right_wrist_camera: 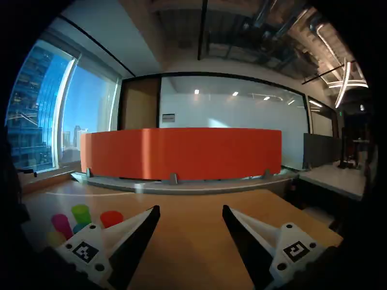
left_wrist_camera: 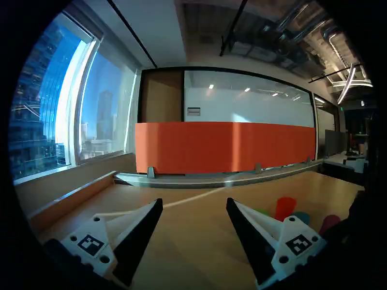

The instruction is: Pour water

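Several coloured plastic cups stand together on the wooden table. In the left gripper view an orange-red cup (left_wrist_camera: 284,208) rises behind my right finger, with a teal cup (left_wrist_camera: 301,217), a green cup (left_wrist_camera: 262,211) and a magenta cup (left_wrist_camera: 330,223) around it. My left gripper (left_wrist_camera: 194,208) is open and holds nothing, well left of the cups. In the right gripper view the cups sit at lower left: red cup (right_wrist_camera: 111,218), green cup (right_wrist_camera: 81,213), pink cup (right_wrist_camera: 62,224), yellow cup (right_wrist_camera: 54,239). My right gripper (right_wrist_camera: 191,215) is open and empty, to the right of them.
An orange divider panel (left_wrist_camera: 225,147) runs along the far edge of the table (left_wrist_camera: 193,241) on a metal rail. A white cable (left_wrist_camera: 193,197) lies across the wood. Large windows (left_wrist_camera: 63,111) fill the left side. Another desk (right_wrist_camera: 338,179) stands to the right.
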